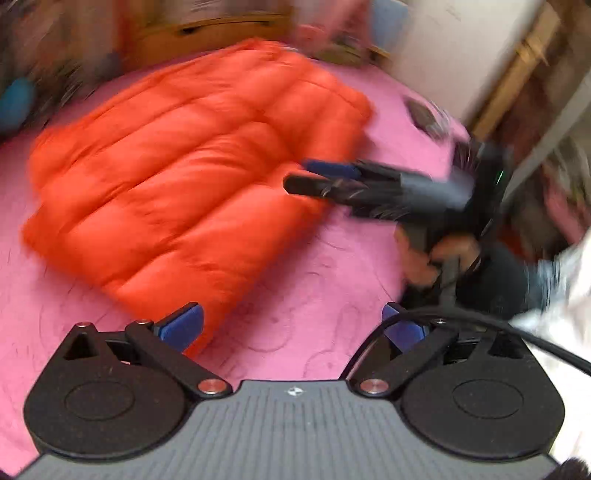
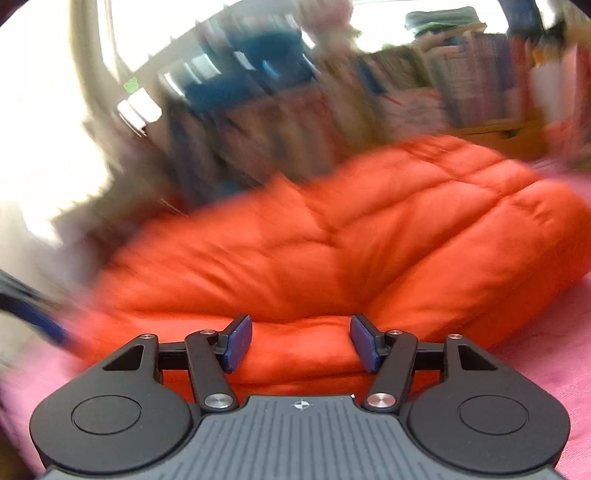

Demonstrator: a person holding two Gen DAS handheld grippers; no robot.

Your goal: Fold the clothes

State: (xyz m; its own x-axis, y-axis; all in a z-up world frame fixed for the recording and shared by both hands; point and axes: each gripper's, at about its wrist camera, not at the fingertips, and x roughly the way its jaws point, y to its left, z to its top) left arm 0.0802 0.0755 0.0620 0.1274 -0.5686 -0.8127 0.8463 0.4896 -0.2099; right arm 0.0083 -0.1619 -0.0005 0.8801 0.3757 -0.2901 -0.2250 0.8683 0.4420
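An orange puffer jacket (image 1: 192,166) lies folded in a thick bundle on a pink bedspread (image 1: 314,295). My left gripper (image 1: 291,326) is open just off the jacket's near edge, its left blue pad (image 1: 183,326) over the jacket's corner, nothing between the fingers. My right gripper (image 1: 306,175), held by a hand (image 1: 424,258), reaches in from the right, its tips at the jacket's right edge. In the right wrist view the right gripper (image 2: 301,343) is open low over the jacket (image 2: 332,240), gripping nothing. The left gripper (image 2: 37,317) shows blurred at the left edge. Both views are motion-blurred.
A small dark object (image 1: 424,114) lies on the bedspread at the far right. Wooden furniture (image 1: 207,33) stands behind the bed, and bookshelves (image 2: 476,74) fill the room's back. A black cable (image 1: 480,325) runs past my left gripper. A white sleeve (image 1: 561,280) is at the right.
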